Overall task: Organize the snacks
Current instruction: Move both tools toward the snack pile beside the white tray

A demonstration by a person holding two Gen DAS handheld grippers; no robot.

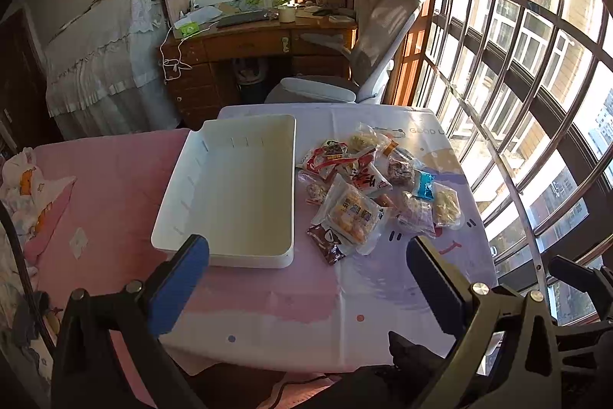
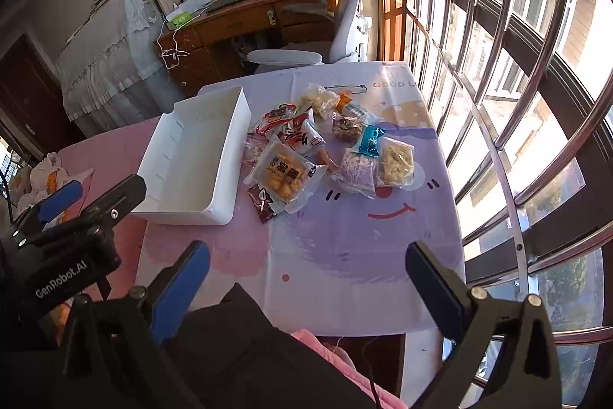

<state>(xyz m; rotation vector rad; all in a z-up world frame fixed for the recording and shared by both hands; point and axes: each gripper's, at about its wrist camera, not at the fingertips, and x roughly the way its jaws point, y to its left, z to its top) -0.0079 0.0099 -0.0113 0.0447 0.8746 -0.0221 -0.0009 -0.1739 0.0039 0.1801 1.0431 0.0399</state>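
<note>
Both tongs [image 1: 306, 290] [image 2: 306, 288] gape empty; white bin [image 1: 191, 213] just beside snack pile [image 1: 367, 194].

Several snack packets [image 1: 356, 186] overlap in the heap, so the lower ones show only corners, and their printed labels are too small to read. The brown packet [image 2: 262, 202] is half tucked under the clear bag of yellow puffs [image 2: 283, 175]. Dark clothing [image 2: 245, 344] hides the bench's [image 2: 345, 275] near edge.
</note>
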